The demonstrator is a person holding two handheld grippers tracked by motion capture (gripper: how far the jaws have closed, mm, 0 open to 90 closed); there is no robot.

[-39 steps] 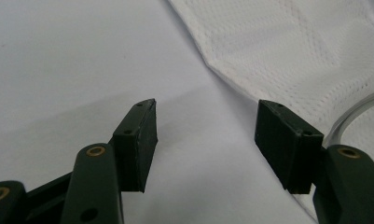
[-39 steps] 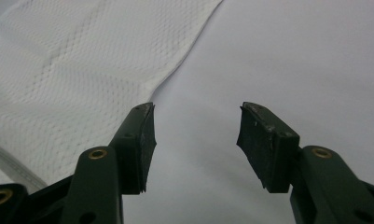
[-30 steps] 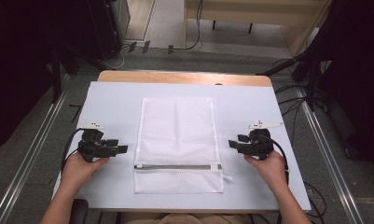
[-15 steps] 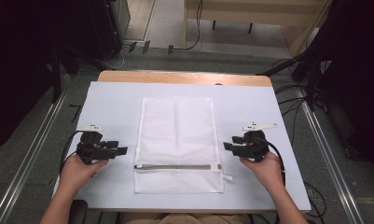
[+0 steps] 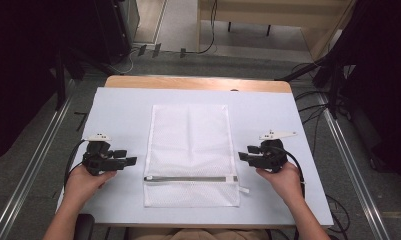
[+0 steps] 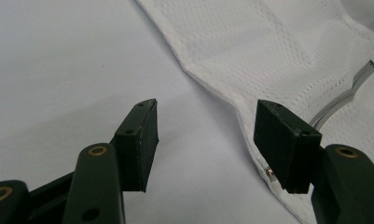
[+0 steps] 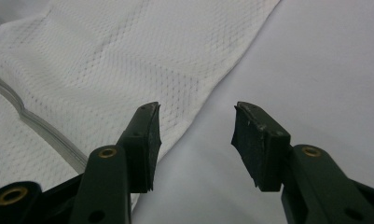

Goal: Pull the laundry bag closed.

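A white mesh laundry bag (image 5: pixel 190 150) lies flat in the middle of the white table cover, with a grey zipper (image 5: pixel 188 178) running across it near the front. My left gripper (image 5: pixel 129 157) rests just left of the bag's edge, jaws open and pointing at it. In the left gripper view the left gripper (image 6: pixel 205 140) is open, with the bag's hem (image 6: pixel 231 100) running between its fingertips. My right gripper (image 5: pixel 241 157) sits just right of the bag, open. In the right gripper view the right gripper (image 7: pixel 196 140) has the mesh edge (image 7: pixel 208 98) by its left pad.
The white table cover (image 5: pixel 123 110) reaches to a wooden table edge (image 5: pixel 198 83) at the back. Cables (image 5: pixel 208 30) and dark stands surround the table on the floor. A small white pull tab (image 5: pixel 244 189) sticks out at the bag's front right.
The right gripper has moved left, closer to the bag's right edge. The left gripper has barely shifted. The bag lies as before.
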